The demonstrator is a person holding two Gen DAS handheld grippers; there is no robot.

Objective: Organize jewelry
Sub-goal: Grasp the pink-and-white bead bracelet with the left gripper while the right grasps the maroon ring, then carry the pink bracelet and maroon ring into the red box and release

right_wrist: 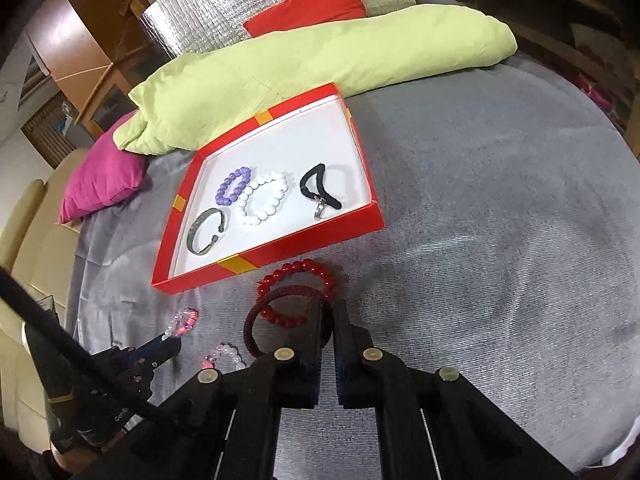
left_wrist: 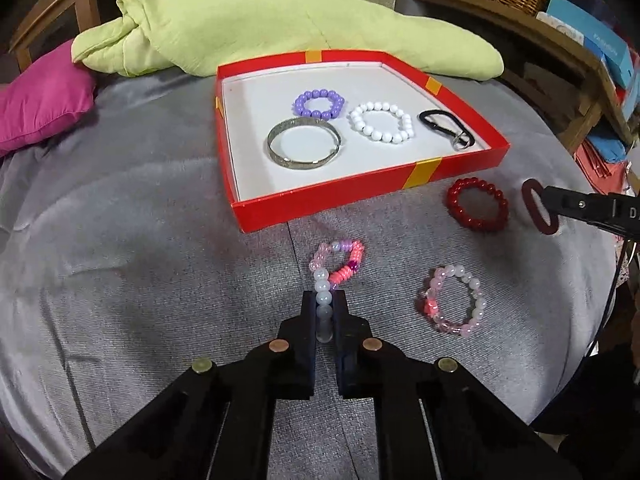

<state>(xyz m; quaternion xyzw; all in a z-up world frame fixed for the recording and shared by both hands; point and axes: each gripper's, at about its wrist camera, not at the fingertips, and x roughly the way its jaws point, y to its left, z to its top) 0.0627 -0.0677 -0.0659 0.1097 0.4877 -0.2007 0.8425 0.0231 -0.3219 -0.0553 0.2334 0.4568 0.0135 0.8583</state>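
My left tongs are clamped on the white-bead end of a pink, coral and white beaded bracelet, whose far loop rests on the grey fabric-covered table. Just to its right lies a pale pink and white beaded bracelet with a red charm, flat on the cloth and untouched. My right tongs are closed on a dark maroon fabric hair ring, held on edge above the cloth; in the left view it shows as a dark red oval at the tip of the tongs. Just beside it, a glossy red beaded bracelet lies on the table near the front right corner of the box. Farther on sits a shallow red cardboard box with yellow stripes and a white floor. Inside it I see a silver metal bangle, a purple beaded bracelet, a white beaded bracelet and a black carabiner clip with a key ring, all apart in the left view. Beyond the box lie a light green bundled quilt and, to the left, a magenta cushion.
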